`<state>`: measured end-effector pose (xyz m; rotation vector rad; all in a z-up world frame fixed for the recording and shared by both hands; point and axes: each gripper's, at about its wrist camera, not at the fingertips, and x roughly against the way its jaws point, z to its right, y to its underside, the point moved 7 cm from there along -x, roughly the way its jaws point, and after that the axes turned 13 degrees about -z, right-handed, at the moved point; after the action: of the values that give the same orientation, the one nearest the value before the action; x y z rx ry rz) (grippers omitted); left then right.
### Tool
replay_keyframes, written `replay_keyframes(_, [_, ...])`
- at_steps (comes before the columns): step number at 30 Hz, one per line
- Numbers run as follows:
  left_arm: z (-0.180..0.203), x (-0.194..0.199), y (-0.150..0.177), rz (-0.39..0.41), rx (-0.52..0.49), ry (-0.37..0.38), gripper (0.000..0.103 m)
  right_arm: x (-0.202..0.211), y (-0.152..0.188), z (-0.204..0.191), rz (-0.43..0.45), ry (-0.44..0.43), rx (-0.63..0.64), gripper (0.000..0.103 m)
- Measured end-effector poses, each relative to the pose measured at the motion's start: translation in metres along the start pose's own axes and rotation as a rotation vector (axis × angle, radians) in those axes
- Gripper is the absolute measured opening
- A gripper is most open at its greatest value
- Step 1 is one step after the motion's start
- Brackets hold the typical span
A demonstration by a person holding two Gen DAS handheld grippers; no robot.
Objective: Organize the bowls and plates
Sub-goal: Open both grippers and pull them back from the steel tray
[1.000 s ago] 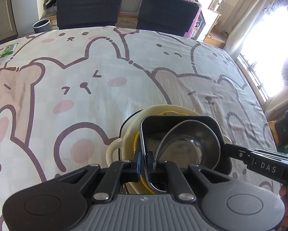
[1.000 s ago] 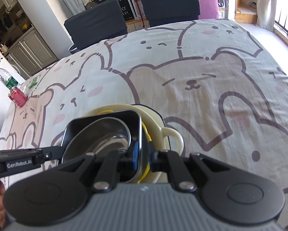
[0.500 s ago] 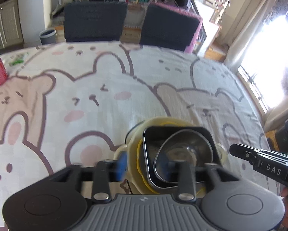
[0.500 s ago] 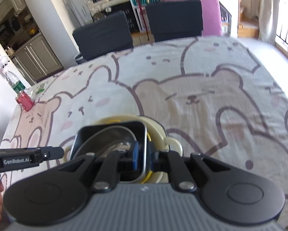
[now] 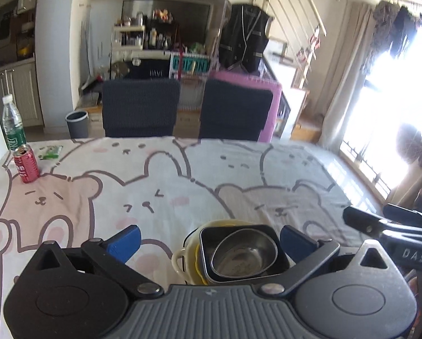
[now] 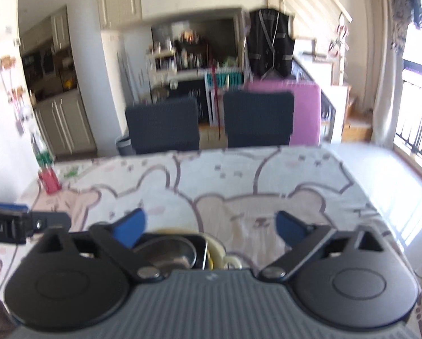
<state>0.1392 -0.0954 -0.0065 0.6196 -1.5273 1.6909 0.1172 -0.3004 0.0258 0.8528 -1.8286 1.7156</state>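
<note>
A stack of dishes stands at the near edge of the table: a steel bowl inside a black square dish, on a yellow plate, in a cream handled bowl. My left gripper hangs above the stack, jaws opening wide, touching nothing. In the right wrist view the steel bowl, black dish and cream bowl sit low and partly hidden. My right gripper is also lifted off, jaws opening, nothing between them.
A bear-print cloth covers the table. A red can, a water bottle and a green packet stand at the far left corner. Two dark chairs face the far edge. A bright window is on the right.
Both grippers let go of the black dish's rim, opened wide and rose back from the stack, tilting up so the room shows. The stack stays put.
</note>
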Motion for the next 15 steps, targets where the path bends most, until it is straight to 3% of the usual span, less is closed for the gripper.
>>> replay_keyframes(4, [-0.003, 0.025, 0.013, 0.072, 0.018, 0.018, 0.103, 0.028, 0.006, 0.006, 0.072, -0.005, -0.01, 0.103])
replay_keyframes(15, [-0.011, 0.049, 0.064, 0.172, 0.026, -0.03, 0.103, 0.067, 0.06, 0.008, 0.132, 0.035, 0.051, 0.103])
